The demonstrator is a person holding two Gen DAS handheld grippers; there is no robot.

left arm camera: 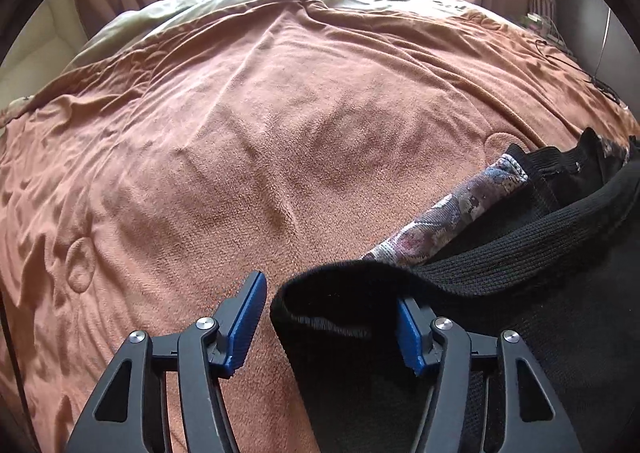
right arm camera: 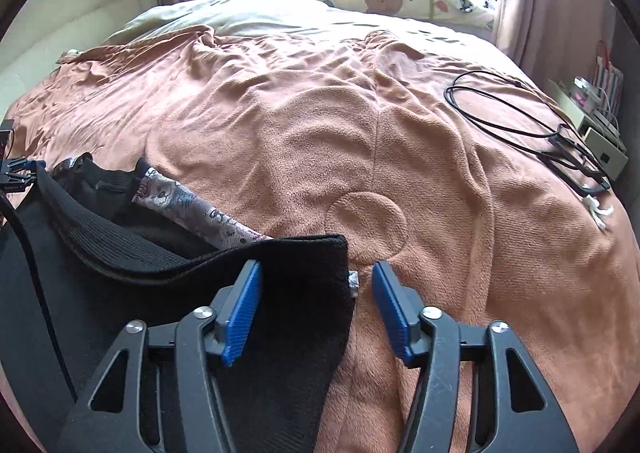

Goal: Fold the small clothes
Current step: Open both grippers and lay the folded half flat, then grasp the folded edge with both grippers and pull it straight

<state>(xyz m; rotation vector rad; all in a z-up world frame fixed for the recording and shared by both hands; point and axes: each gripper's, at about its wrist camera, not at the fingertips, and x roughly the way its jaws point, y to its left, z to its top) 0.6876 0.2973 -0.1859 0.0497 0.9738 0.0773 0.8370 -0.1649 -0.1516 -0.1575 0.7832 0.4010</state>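
Left gripper [left arm camera: 330, 317] over an orange-brown blanket [left arm camera: 248, 141]; fingers spread, the corner of a black knit garment [left arm camera: 520, 265] lying between the blue pads [left arm camera: 250, 317], neither pad visibly pressing it; right gripper [right arm camera: 316, 311] likewise spread about the garment's opposite corner [right arm camera: 304, 273], the cloth touching its left pad [right arm camera: 244, 313] and clear of the other; the garment lies on the near edge of the bed, a patterned sleeve-like strip [left arm camera: 452, 213] showing beyond its ribbed edge; black cable [right arm camera: 516, 113] coiled at far right on the blanket.
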